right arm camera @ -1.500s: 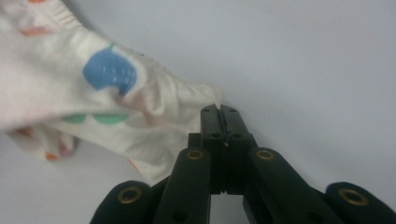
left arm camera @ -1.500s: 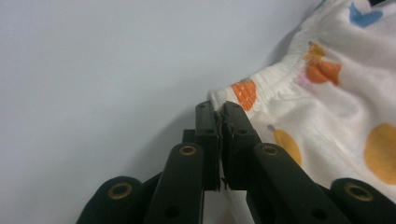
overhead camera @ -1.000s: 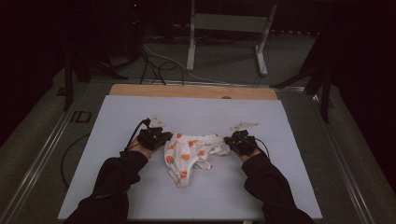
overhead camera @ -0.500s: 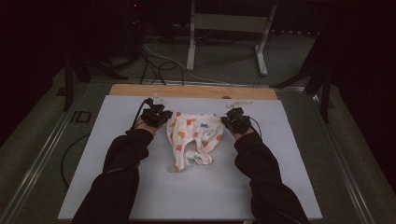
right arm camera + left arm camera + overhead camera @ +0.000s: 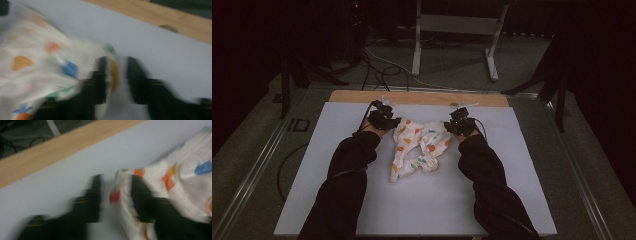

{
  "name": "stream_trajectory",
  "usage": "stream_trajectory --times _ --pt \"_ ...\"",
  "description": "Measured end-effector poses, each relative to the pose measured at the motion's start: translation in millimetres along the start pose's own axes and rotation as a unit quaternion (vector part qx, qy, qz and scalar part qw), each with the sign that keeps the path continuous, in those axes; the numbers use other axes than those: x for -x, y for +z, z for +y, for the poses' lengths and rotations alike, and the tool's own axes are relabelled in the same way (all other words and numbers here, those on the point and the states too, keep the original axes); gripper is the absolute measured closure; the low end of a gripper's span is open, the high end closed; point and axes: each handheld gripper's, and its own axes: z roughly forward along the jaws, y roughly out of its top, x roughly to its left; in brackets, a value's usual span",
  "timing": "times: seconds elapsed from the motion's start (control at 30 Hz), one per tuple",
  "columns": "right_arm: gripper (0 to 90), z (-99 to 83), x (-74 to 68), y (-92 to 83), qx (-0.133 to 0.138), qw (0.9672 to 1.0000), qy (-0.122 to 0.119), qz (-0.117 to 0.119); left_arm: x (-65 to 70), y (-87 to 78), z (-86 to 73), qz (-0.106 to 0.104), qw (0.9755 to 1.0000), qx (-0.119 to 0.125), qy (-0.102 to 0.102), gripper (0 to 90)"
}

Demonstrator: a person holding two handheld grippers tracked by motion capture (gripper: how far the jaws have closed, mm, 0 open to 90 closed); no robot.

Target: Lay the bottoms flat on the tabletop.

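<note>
The white garment with coloured spots (image 5: 419, 149) lies crumpled on the pale blue mat (image 5: 522, 190), its top edge stretched between the two grippers toward 12 o'clock of the mat, its bulk trailing back toward 6 o'clock. Left gripper (image 5: 383, 118) sits at the garment's 10 o'clock corner; in the left gripper view (image 5: 113, 192) its jaws have just been opening, with the cloth edge between them, and the gap looks wide enough that the pads no longer press on it, so it reads as released. Right gripper (image 5: 459, 122) sits at the 2 o'clock corner; in the right gripper view (image 5: 115, 72) its jaws have likewise just been opening, a fold of hem standing loose in the gap, released as well. Risks, as judged: both gripper views are motion-blurred, so a hand drawing away could snag the hem on a jaw and drag the corner, undoing the spread; the lower half is bunched and could fold under itself if pulled again; the top edge lies near the wooden strip (image 5: 422, 97) at 12 o'clock and might ride over it. Count: one garment, two grippers, one mat, one wooden strip, two dark sleeves (image 5: 343, 185)
</note>
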Motion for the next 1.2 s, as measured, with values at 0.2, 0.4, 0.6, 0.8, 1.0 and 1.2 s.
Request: stream_trajectory --times 0.2,0.4,0.6,0.8,1.0,1.2 --pt "29.9 -2.0 -2.0 -4.2 0.010 0.9998 0.004 0.020 0.7 -6.6 -0.3 -0.032 0.9994 -0.007 -0.011 21.6" --pt "14.9 -2.0 -3.5 -18.6 0.031 0.9976 0.007 0.061 5.0 -22.7 -2.1 -0.045 0.9990 0.003 -0.002 7.2" --pt "13.0 -6.7 -12.0 -32.0 0.034 0.9957 -0.021 0.083 11.1 -40.7 -10.6 -0.063 0.9979 0.014 0.004 3.3" --pt "13.1 -13.3 -18.9 -44.1 0.041 0.9946 -0.043 0.085 15.8 -54.3 -20.3 -0.075 0.9969 0.018 0.012 3.3" --pt "13.1 -26.8 -28.4 -57.9 0.042 0.9931 -0.061 0.091 21.2 -74.8 -33.6 -0.085 0.9957 0.030 0.019 3.3" --pt "13.1 -41.8 -42.1 -68.2 0.036 0.9901 -0.079 0.111 30.3 -89.2 -46.2 -0.094 0.9945 0.033 0.032 3.3"
